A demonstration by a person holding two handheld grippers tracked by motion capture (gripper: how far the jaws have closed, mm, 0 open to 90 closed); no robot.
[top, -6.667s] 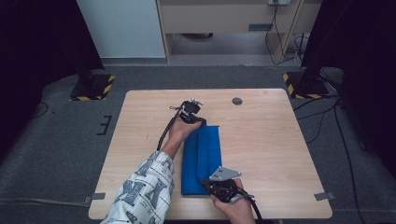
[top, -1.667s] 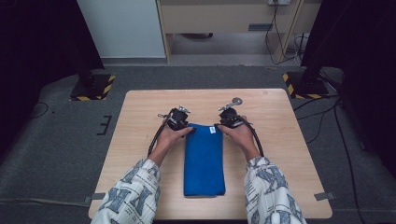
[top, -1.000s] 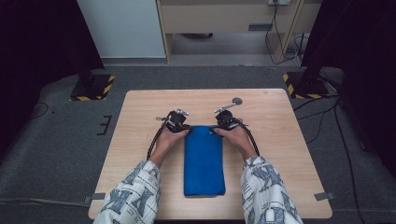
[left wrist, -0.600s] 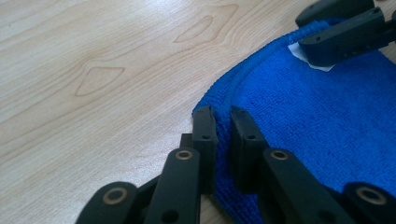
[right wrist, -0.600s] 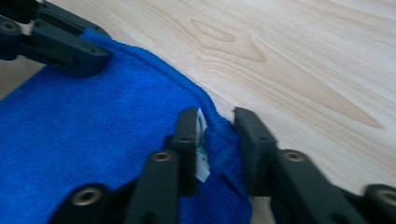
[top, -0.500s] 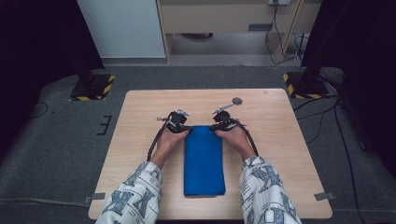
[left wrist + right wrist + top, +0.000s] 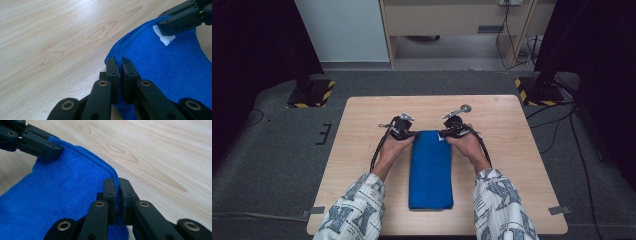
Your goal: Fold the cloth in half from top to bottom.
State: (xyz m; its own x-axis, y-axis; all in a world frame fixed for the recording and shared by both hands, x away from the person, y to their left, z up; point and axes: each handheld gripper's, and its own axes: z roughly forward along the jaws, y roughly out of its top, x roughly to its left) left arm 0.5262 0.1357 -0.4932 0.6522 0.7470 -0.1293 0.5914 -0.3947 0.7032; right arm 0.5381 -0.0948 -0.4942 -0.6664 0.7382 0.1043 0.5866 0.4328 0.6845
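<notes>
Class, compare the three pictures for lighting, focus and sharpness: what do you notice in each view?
High view: table lit, surroundings dark, picture soft. Left gripper view: blue towel and left gripper sharp, even light. Right gripper view: right gripper sharp, far wood slightly soft.

A folded blue terry towel (image 7: 430, 170) lies lengthwise on the middle of the light wooden bench (image 7: 522, 165). The left gripper (image 7: 404, 131) sits at its far left corner, the right gripper (image 7: 452, 131) at its far right corner.

Blue folded towel (image 7: 430, 170), long and flat on the table, far corners pinched, small white tag.
</notes>
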